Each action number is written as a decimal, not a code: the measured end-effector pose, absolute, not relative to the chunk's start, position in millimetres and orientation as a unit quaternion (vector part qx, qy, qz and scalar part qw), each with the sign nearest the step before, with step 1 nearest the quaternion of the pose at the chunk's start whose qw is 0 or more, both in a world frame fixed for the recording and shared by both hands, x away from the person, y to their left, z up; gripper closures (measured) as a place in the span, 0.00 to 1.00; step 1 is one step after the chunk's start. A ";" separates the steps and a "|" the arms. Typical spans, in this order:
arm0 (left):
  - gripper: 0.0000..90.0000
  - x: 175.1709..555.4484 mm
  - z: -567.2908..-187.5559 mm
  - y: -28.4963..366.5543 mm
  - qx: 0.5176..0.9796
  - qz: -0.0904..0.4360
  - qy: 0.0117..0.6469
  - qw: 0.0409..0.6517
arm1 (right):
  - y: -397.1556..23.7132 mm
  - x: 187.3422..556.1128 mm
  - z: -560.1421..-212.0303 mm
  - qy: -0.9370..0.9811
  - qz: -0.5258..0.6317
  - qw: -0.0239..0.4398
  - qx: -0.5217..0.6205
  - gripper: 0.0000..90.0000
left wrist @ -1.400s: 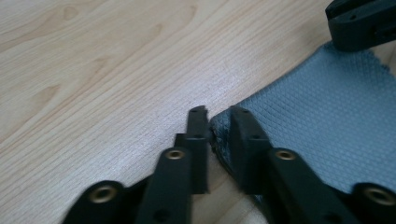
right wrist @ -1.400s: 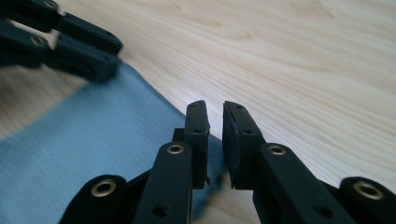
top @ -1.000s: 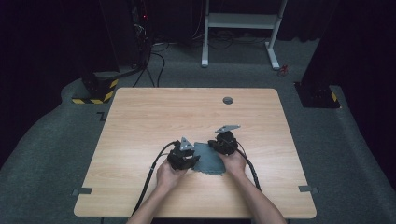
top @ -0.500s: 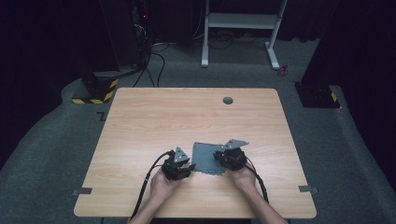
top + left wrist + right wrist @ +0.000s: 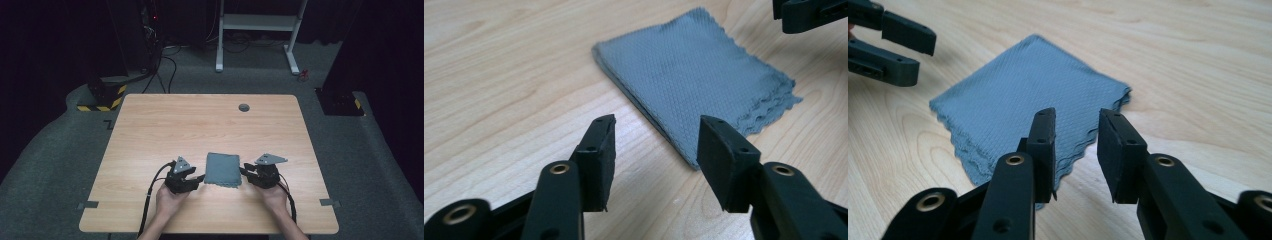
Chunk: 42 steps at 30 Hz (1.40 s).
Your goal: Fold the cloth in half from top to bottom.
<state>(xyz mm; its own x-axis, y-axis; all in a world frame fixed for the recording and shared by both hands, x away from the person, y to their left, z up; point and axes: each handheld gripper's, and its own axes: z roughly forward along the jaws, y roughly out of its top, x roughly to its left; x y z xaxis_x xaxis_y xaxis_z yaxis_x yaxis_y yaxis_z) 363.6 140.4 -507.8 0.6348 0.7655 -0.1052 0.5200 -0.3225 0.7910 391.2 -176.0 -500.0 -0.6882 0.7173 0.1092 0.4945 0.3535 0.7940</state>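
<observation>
Folded grey woven cloth (image 5: 223, 169) released on worktop (image 5: 150, 130); left tongs (image 5: 655, 142), right tongs (image 5: 1075, 145) just opened, empty, pulled apart; fold looks finished.

Lighting's pretty uneven here. From the high view the table (image 5: 210, 125) is lit evenly from above, while the room around it drops off into near black. That shot's soft and a bit grainy. Both gripper views are bright and warm, with short soft shadows; the near jaws go slightly blurry at the bottom edge. No harsh glare anywhere.
</observation>
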 end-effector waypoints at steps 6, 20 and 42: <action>0.53 362.1 -503.4 151.2 0.786 0.153 0.414 0.432 | -190.9 389.9 -494.1 0.797 0.442 0.137 0.389 0.74; 0.50 355.6 -495.0 169.7 0.764 0.156 0.429 0.456 | -226.6 376.3 -487.7 0.766 0.465 0.155 0.416 0.73; 0.49 339.2 -506.2 205.3 0.749 0.186 0.462 0.437 | -261.4 359.8 -493.8 0.753 0.448 0.177 0.449 0.70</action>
<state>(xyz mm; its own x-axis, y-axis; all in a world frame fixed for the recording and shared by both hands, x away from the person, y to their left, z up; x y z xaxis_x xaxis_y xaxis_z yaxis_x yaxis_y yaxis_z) 339.2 205.3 -506.2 0.5041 0.8546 -0.1247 0.5285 -0.1911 0.8272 359.8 -261.4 -493.8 -0.5349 0.8340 0.1354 0.5169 0.1962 0.8332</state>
